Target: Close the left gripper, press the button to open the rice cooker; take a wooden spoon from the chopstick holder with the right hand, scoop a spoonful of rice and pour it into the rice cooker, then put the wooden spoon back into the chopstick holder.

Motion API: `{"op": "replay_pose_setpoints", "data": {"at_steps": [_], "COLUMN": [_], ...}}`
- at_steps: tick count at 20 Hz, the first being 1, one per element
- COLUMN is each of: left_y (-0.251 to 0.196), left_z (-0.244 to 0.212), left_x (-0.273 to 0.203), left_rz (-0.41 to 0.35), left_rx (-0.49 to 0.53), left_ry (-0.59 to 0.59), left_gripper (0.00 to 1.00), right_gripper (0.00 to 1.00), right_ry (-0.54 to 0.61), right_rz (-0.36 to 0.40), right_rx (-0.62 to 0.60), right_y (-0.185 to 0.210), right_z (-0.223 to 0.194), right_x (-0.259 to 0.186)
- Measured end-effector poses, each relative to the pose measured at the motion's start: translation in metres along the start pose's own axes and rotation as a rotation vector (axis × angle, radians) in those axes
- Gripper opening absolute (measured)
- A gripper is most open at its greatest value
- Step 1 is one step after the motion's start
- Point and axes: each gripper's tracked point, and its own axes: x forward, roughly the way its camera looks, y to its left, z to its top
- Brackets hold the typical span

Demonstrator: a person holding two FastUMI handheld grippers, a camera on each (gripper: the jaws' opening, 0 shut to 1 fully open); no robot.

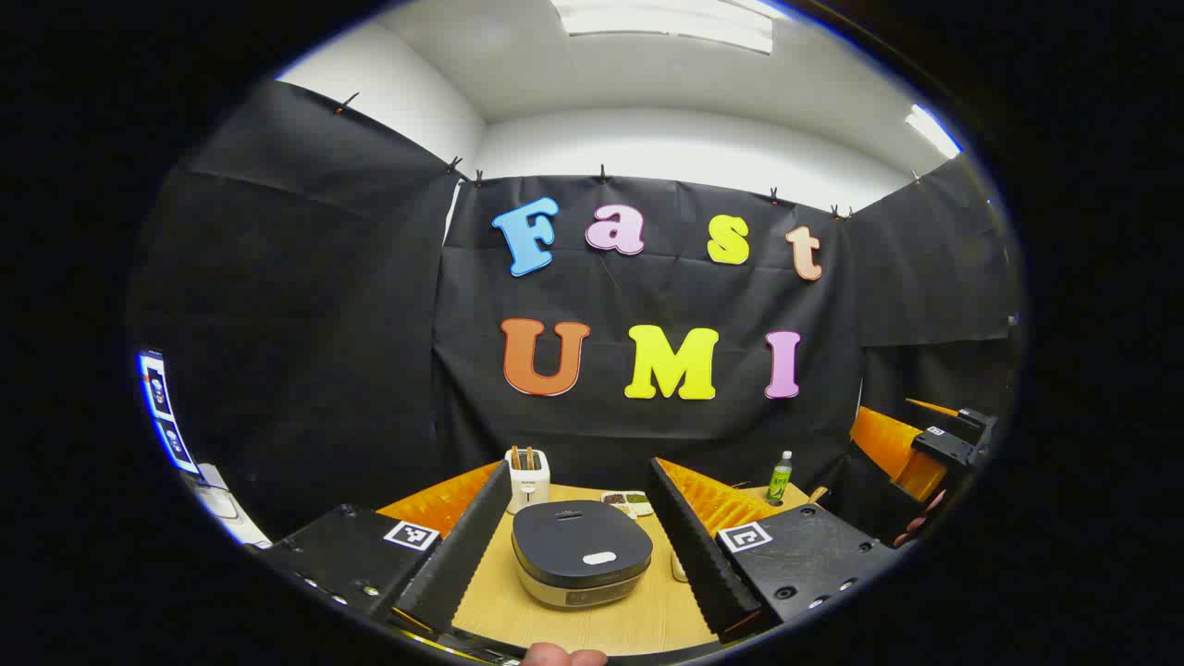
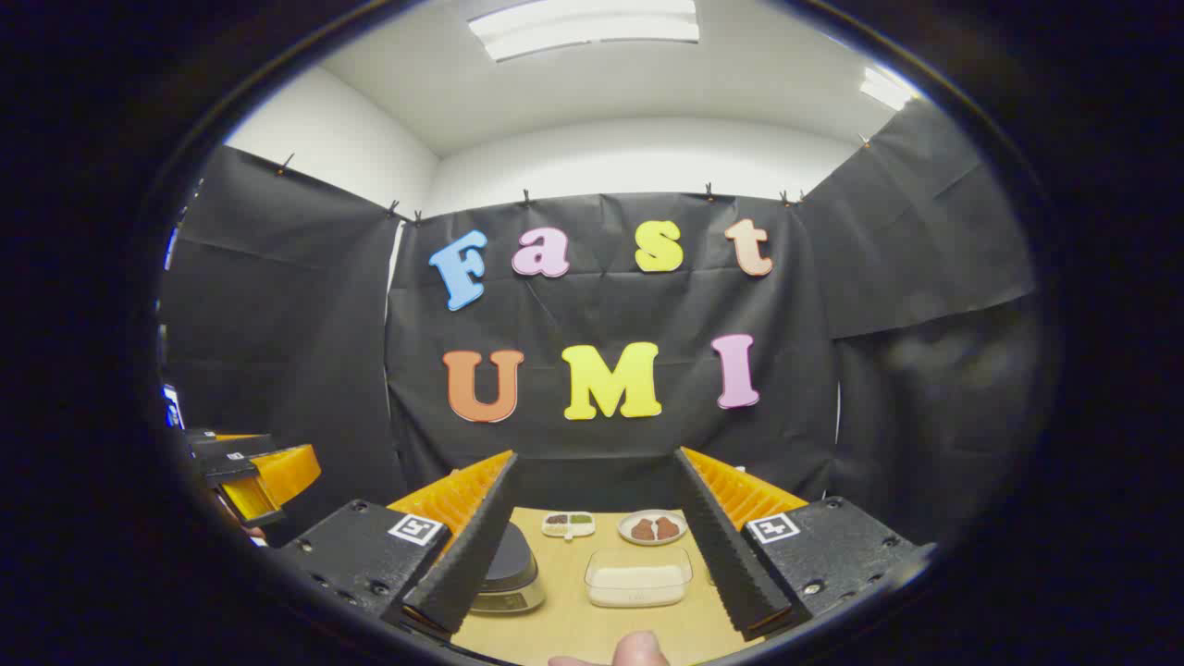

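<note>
Both grippers are held level above a wooden table, facing the black cloth back wall. In the left gripper view, the left gripper has its two fingers spread wide apart, gripping nothing, and the rice cooker sits on the table between them, its dark lid shut, with a pale oval button on top near the front. A fingertip of the person's hand pokes in at the bottom edge. Behind the cooker, slightly left, stands the white chopstick holder with brown wooden handles sticking up from it. A small divided dish lies behind the cooker to the right, and a green bottle stands further right. At the far right the right gripper shows, held by a hand. In the right gripper view, the right gripper is likewise wide open and empty. Between its fingers lies a clear container of rice, with a round plate and the divided dish behind it. The cooker is partly hidden by the left finger. The left gripper appears at the far left edge.
</note>
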Motion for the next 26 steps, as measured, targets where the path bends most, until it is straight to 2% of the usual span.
{"op": "replay_pose_setpoints", "data": {"at_steps": [7,15,26], "left_y": [-0.005,-0.009,-0.021], "left_z": [-0.002,-0.002,-0.033], "left_x": [0.006,0.005,0.011], "left_rz": [0.034,0.050,0.094], "left_rx": [0.033,0.037,0.022], "left_ry": [-0.012,-0.024,0.057], "left_gripper": [0.94,0.94,0.94], "right_gripper": [1.00,1.00,1.00], "right_ry": [0.007,0.027,0.074], "right_rz": [-0.028,-0.019,-0.026], "right_rx": [0.006,0.011,-0.027], "right_y": [-0.015,-0.018,-0.037], "right_z": [-0.002,-0.009,-0.026], "right_x": [0.014,0.015,0.026]}}
